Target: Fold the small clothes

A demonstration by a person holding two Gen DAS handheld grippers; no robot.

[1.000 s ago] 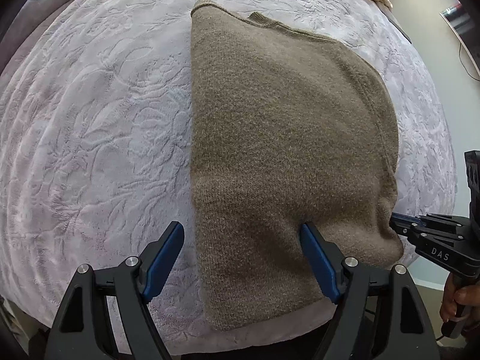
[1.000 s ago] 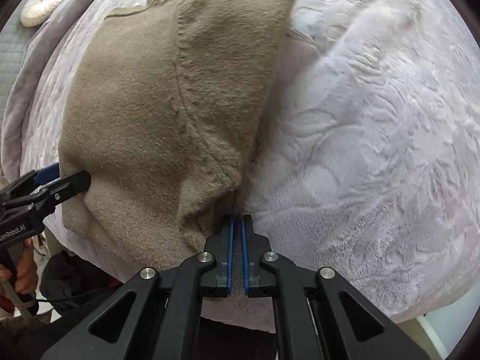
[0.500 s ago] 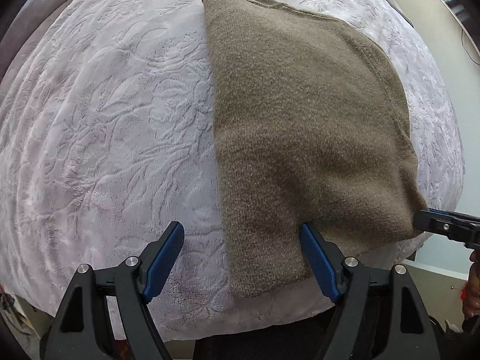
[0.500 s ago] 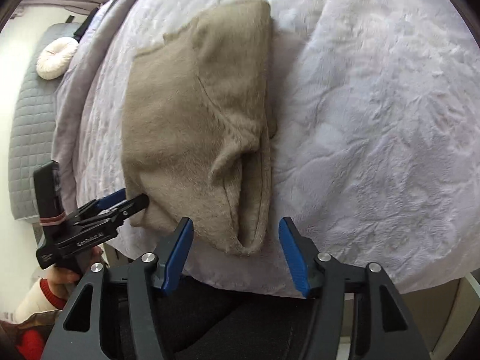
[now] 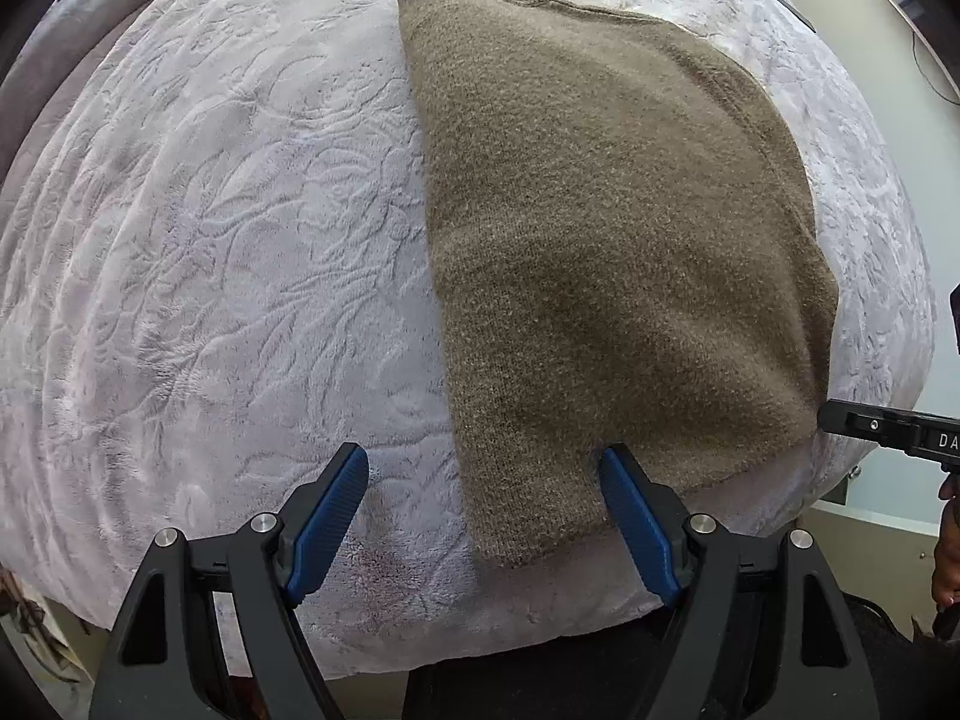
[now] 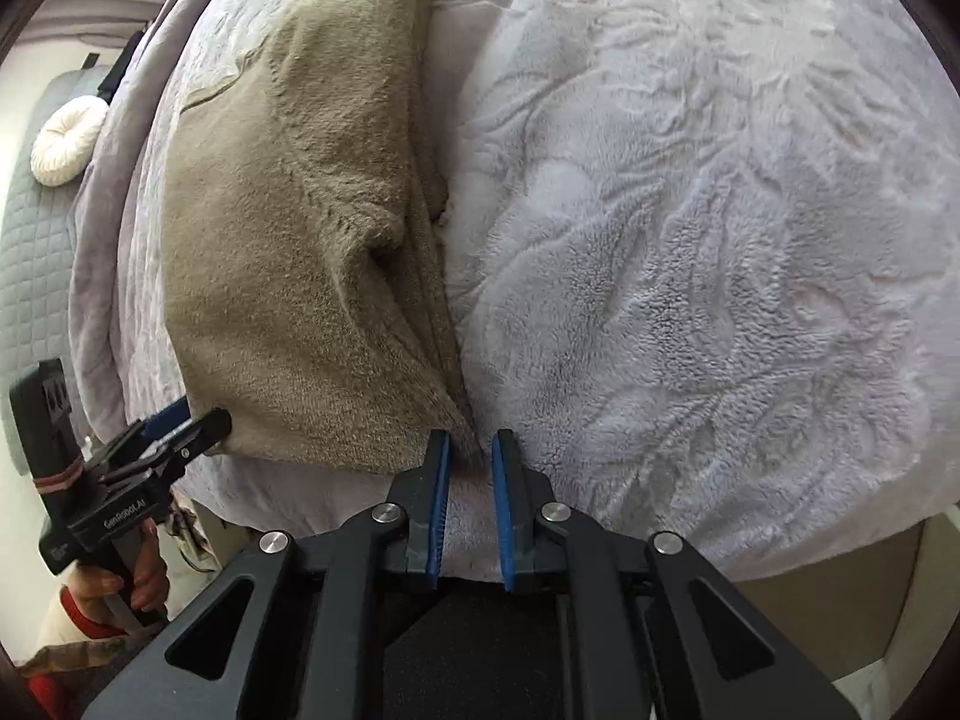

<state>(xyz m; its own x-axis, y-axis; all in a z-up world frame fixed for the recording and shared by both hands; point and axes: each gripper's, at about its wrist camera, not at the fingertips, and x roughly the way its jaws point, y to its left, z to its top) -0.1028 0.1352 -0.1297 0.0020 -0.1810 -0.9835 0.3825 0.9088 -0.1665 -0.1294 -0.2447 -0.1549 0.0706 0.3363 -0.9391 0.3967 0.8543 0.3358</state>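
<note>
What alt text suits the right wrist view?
A folded brown sweater lies on a pale plush blanket; the right hand-held gripper, jaws just closing, straddles its near corner.

The left claw [image 5: 483, 519] points straight down, jaws wide apart and empty. The right claw [image 6: 469, 459] tilts steeply down, its jaws just closing to a narrow gap.

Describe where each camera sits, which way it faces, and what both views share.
Left wrist: on the left tool, facing down at the sweater on the blanket; its open jaws show.
Right wrist: on the right tool, facing steeply down; its jaws, just closing, flank the sweater's corner; a hand holds the left tool.
Shared: sweater, blanket, the other tool.
</note>
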